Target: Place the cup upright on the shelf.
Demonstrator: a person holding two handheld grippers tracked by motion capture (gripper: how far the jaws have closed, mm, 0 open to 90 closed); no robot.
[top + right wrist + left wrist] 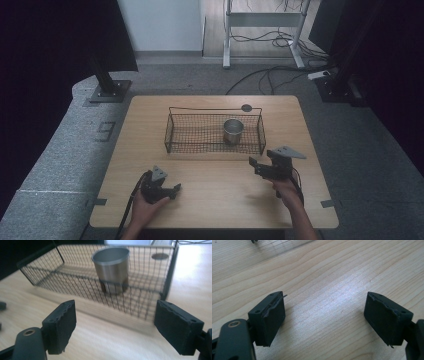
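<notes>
A black wire basket (pixel 200 145) stands at the middle of the wooden table (pixel 215 200). A metal cup (pixel 233 130) is upright inside it, toward its right end. My right gripper (pixel 261 159) hovers just in front of the basket's right corner, open and holding nothing. In the right gripper view, the right gripper (pixel 116 306) faces the basket (pixel 75 282), with the cup (pixel 112 267) behind the mesh. My left gripper (pixel 173 191) rests near the table's front left, open. Only bare wood lies between the jaws of the left gripper (pixel 325 298).
A small dark disc (pixel 246 107) lies on the table behind the basket, also seen as the disc (pixel 160 256) through the mesh. Black stands (pixel 107 85) flank the table's far corners. Cables (pixel 270 75) and a desk frame sit on the floor beyond.
</notes>
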